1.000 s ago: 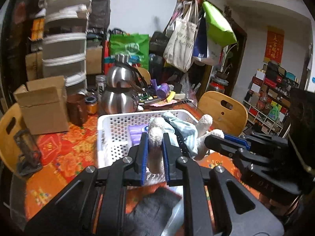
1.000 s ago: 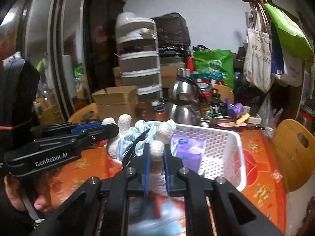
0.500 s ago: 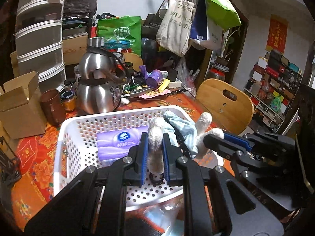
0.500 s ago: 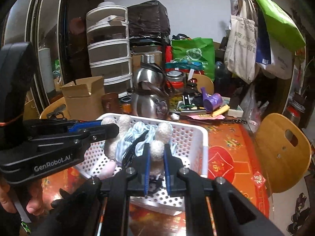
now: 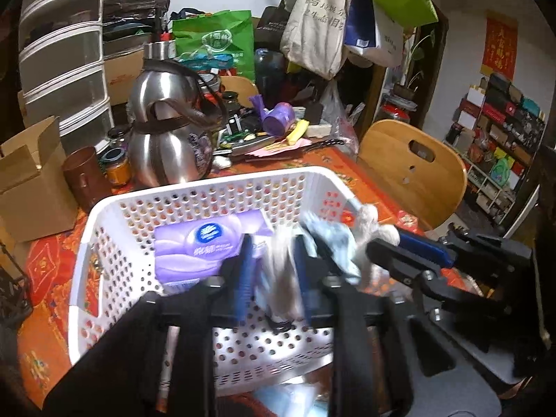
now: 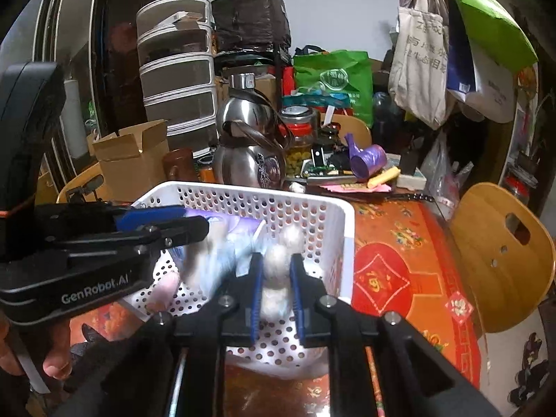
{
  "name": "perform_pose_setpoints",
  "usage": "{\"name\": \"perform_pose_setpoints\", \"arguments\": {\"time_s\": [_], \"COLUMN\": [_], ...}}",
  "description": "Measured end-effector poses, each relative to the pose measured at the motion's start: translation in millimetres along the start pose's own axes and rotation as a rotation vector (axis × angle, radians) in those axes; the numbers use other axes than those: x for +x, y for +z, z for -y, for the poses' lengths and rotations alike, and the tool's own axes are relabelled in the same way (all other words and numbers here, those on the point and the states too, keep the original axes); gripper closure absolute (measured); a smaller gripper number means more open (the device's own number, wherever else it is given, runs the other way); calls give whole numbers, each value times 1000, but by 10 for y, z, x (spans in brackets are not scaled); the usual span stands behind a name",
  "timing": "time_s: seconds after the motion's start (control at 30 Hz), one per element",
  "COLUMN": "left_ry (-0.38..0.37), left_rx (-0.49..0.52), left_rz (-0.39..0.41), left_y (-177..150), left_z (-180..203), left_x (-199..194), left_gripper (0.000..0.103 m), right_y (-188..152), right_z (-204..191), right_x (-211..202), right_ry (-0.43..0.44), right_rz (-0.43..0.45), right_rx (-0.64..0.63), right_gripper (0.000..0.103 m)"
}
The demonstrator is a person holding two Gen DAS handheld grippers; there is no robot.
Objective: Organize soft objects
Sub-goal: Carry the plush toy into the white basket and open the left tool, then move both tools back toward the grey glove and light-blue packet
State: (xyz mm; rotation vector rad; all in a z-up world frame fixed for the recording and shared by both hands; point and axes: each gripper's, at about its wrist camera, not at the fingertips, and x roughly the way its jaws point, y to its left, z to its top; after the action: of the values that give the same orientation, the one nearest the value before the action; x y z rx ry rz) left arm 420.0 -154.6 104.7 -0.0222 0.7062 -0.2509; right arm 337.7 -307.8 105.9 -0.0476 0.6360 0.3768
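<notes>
Both grippers' jaws are opening over the white basket (image 5: 194, 194), the left gripper (image 5: 272, 274) and right gripper (image 6: 276, 278) apparently freeing the plush toy (image 6: 278, 264), blurred, at the purple tissue pack's (image 5: 201, 243) three o'clock, to drop inside.

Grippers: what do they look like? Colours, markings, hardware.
Both are matte black plastic. Left gripper: two black fingers with blue pads and silver screws at the pivots. Right gripper: same build, blue pads. From the right wrist view the left gripper's side reads "GenRobot.AI" in white, with a blue strip along one finger. No cables or sleeve visible.
</notes>
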Motion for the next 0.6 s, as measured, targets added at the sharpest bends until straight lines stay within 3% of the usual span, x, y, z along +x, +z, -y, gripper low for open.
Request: {"name": "perform_pose_setpoints", "arguments": {"time_s": [0.03,0.07,0.1,0.37,0.6], "left_ry": [1,13,18,46,118], "left_rx": [-7,-20,-26,-80,-39], "left_rz": [10,40,54,70,62], "left_y": [-16,-36,-44,-111,-299], "left_z": [-30,-96,-138,-554,-701], "left_x": [-21,-83,-125,-364,-662], "left_gripper": [33,23,21,21,21], "right_y": [-8,-13,-15,-37,-127], "right_z": [6,12,4,-27,-156], "right_x": [-7,-17,-31,-74,-180], "right_ry": [9,5,-18,-40,-28], "right_rz": [-1,-1,6,13,15], "right_rx": [15,25,25,26,34], "right_gripper": [71,44,30,29,28]}}
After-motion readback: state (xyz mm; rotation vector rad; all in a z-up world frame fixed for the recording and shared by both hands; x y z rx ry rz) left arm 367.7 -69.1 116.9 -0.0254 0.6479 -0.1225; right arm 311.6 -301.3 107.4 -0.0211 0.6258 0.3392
